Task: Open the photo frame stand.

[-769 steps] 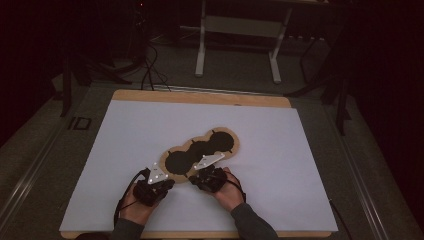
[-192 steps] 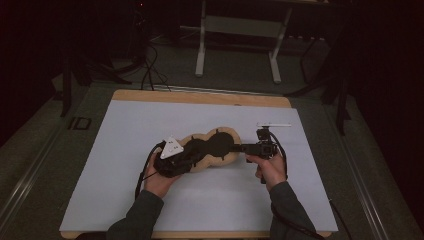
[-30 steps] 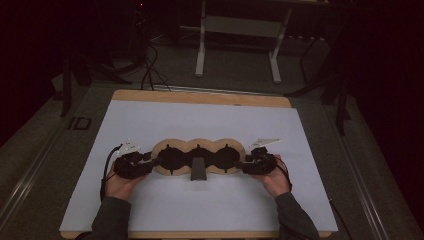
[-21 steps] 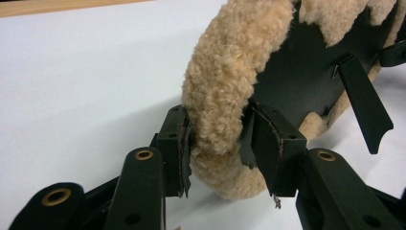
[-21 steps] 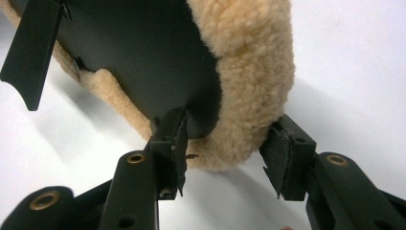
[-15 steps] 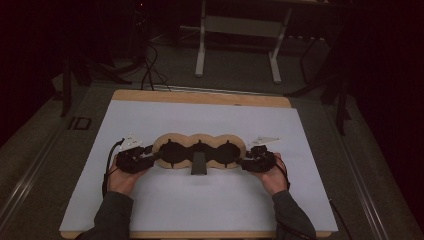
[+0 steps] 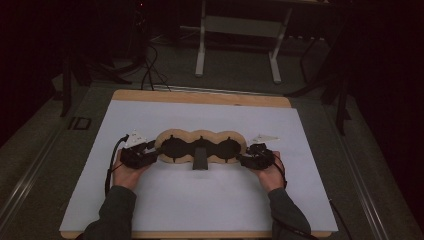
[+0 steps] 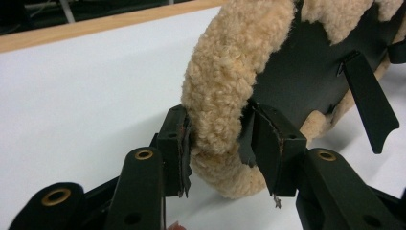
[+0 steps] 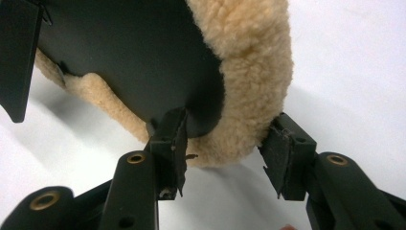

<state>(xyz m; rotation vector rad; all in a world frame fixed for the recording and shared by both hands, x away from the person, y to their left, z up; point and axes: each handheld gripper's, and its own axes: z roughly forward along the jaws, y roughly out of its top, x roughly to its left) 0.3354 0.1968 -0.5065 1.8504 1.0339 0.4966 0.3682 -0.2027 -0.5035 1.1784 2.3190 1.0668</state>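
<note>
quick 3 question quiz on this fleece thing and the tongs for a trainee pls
1. True or false: the fleece pad lies stretched out flat on the white table cover, with one hand at each end.
2. What do the left tongs straddle? A) the pad's fleecy rim B) a loose black strap C) the table's wooden edge
3. In the high view, how many round black patches sit in a row on the pad?

Key: 1 true; 2 A; 3 three
</note>
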